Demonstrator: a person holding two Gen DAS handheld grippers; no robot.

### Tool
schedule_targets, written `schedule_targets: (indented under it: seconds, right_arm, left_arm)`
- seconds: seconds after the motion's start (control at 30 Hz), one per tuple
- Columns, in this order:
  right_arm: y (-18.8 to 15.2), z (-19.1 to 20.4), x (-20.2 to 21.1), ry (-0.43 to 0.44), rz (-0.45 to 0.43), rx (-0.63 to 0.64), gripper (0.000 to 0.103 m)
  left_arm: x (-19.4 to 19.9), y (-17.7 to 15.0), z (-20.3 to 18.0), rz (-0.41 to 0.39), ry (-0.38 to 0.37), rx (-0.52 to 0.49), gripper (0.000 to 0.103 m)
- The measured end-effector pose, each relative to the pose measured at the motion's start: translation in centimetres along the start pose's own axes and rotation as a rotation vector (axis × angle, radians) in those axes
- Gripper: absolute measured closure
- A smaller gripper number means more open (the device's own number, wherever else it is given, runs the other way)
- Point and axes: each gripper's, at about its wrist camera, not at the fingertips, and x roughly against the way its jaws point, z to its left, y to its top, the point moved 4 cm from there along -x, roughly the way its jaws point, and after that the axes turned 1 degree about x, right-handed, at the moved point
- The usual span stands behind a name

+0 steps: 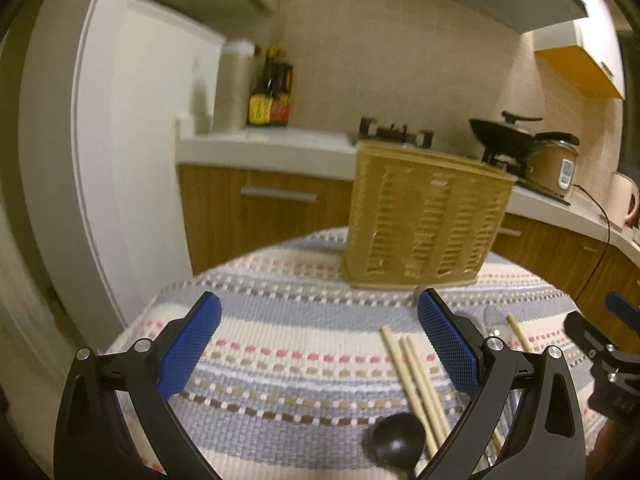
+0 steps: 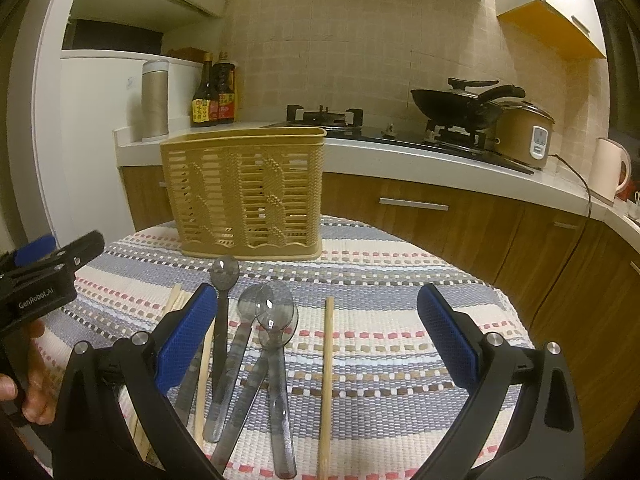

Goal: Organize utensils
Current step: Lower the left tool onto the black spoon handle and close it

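A tan slatted utensil basket (image 2: 244, 196) stands upright at the far side of the striped tablecloth (image 2: 380, 280); the left wrist view shows the same basket (image 1: 424, 216). Several clear grey plastic spoons (image 2: 260, 344) and one dark spoon (image 2: 222, 312) lie fanned in front of it. One wooden chopstick (image 2: 327, 380) lies alone to their right. More chopsticks (image 1: 416, 376) and a black spoon bowl (image 1: 398, 444) lie near the left gripper. My right gripper (image 2: 318, 344) hovers open over the spoons. My left gripper (image 1: 318, 350) is open over bare cloth, holding nothing.
The round table ends close behind the basket. Beyond it runs a kitchen counter (image 2: 400, 148) with a gas stove and wok (image 2: 456, 108), a rice cooker (image 2: 528, 136), a kettle (image 2: 610, 172) and sauce bottles (image 2: 214, 92). A white fridge (image 2: 100, 128) stands left.
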Motion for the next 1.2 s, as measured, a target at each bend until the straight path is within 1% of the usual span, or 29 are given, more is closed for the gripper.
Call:
schedule_targets:
  seconds: [0.07, 0.13, 0.17, 0.27, 0.3, 0.37, 0.47, 0.57, 0.6, 0.63, 0.7, 0.8, 0.93, 0.97, 1.03, 1.07, 1.1, 1.2]
  right_arm:
    - [0.0, -0.1, -0.3, 0.009, 0.038, 0.0, 0.008]
    - [0.1, 0.0, -0.8, 0.021, 0.081, 0.008, 0.008]
    - [0.1, 0.0, -1.1, 0.028, 0.11, 0.019, 0.009]
    - [0.6, -0.1, -1.8, 0.057, 0.179, 0.046, 0.016]
    - [0.6, -0.2, -2.1, 0.064, 0.195, 0.051, 0.017]
    - [0.9, -0.4, -2.7, 0.089, 0.237, 0.056, 0.023]
    - [1.3, -0.6, -4.0, 0.131, 0.307, 0.054, 0.028]
    - [1.5, -0.7, -5.2, 0.163, 0.375, 0.055, 0.034]
    - [1.7, -0.8, -5.6, 0.173, 0.394, 0.052, 0.035]
    - [1.8, -0.8, -6.1, 0.188, 0.427, 0.048, 0.036]
    - [2.0, -0.9, -6.8, 0.213, 0.466, 0.037, 0.036]
    - [2.3, -0.9, -8.1, 0.248, 0.543, 0.013, 0.036]
    - [2.2, -0.4, -9.7, 0.292, 0.634, 0.005, 0.038]
    - [1.9, -0.1, -10.3, 0.299, 0.666, 0.006, 0.04]
    - [1.6, 0.4, -11.1, 0.297, 0.7, 0.018, 0.044]
    - [1.6, 0.6, -11.3, 0.293, 0.706, 0.025, 0.045]
    - [1.7, 0.9, -11.6, 0.289, 0.711, 0.038, 0.045]
    - [1.7, 1.7, -12.0, 0.279, 0.722, 0.058, 0.051]
  left_arm:
    - [-0.6, 0.0, 0.5, 0.068, -0.028, -0.007, 0.013]
    - [-1.0, -0.1, 0.9, 0.161, -0.081, -0.018, 0.017]
    - [-1.1, -0.1, 1.0, 0.188, -0.106, -0.016, 0.021]
    - [-0.7, -0.1, 1.1, 0.293, -0.212, -0.023, 0.022]
    - [-0.6, -0.2, 0.8, 0.317, -0.228, -0.035, 0.022]
    - [-0.5, -0.8, 0.1, 0.396, -0.259, -0.086, 0.025]
    - [-0.5, -2.1, -1.3, 0.502, -0.283, -0.148, 0.031]
    - [-0.6, -3.7, -2.5, 0.596, -0.334, -0.169, 0.035]
    - [-0.7, -4.1, -2.7, 0.621, -0.339, -0.17, 0.038]
    - [-1.0, -4.6, -3.0, 0.644, -0.338, -0.172, 0.04]
    - [-1.6, -5.7, -3.3, 0.696, -0.325, -0.172, 0.042]
    - [-2.3, -6.7, -3.8, 0.74, -0.313, -0.186, 0.044]
    - [-2.5, -7.5, -5.1, 0.723, -0.262, -0.274, 0.047]
    - [-2.6, -7.5, -5.3, 0.72, -0.25, -0.29, 0.049]
    - [-3.0, -7.4, -5.6, 0.71, -0.223, -0.316, 0.054]
    - [-3.3, -7.4, -5.8, 0.706, -0.215, -0.322, 0.063]
    - [-3.6, -7.3, -5.7, 0.698, -0.199, -0.327, 0.068]
    - [-4.5, -6.8, -5.5, 0.696, -0.205, -0.299, 0.069]
